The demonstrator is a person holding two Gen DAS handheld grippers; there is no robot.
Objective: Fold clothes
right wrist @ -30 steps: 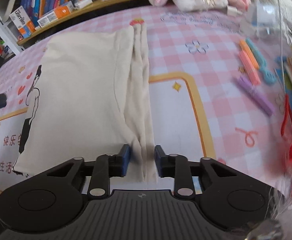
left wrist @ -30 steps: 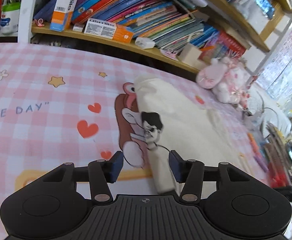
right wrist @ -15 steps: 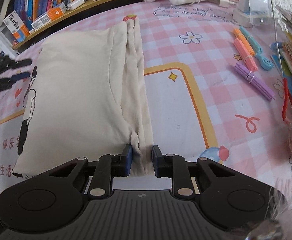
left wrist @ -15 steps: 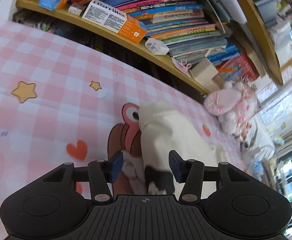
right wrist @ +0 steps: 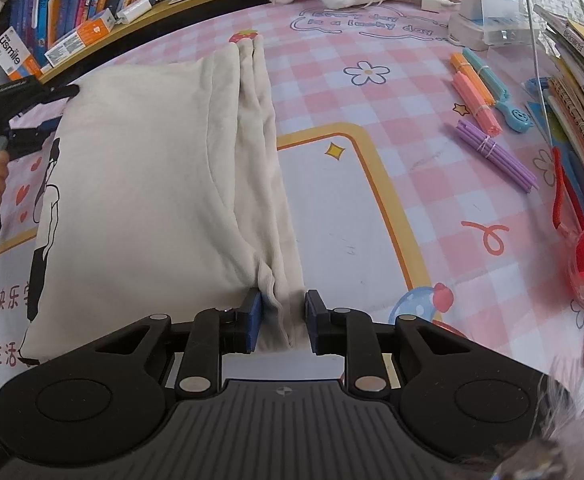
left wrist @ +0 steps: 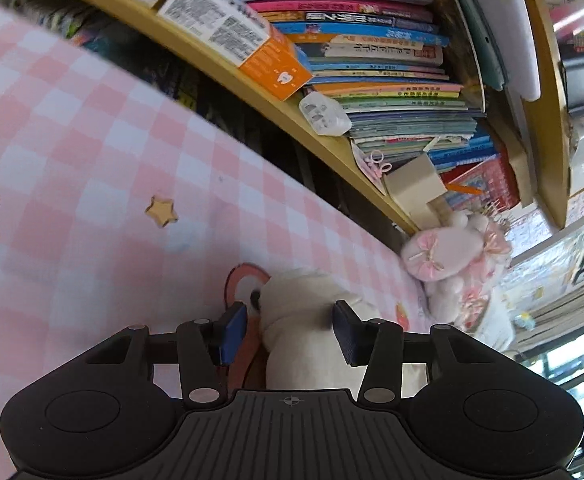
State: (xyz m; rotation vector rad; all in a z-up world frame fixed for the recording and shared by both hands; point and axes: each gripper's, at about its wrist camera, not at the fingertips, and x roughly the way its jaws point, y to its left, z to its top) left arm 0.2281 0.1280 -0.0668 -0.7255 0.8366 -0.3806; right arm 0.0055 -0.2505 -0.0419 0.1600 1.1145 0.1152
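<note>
Partly hidden, cream shirt [right wrist: 140, 184] hem clamped in right tongs [right wrist: 280, 316], left tongs [left wrist: 288, 330] closing, unclenched.

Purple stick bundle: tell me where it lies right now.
In the right wrist view the purple stick bundle lies on the pink checked tablecloth, right of the folded cream garment, just below the orange sticks.

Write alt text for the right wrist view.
The right claw straddles the bunched near edge of a folded cream shirt on a pink checked tablecloth. The left claw is at the shirt's far left corner; straws lie right.
</note>
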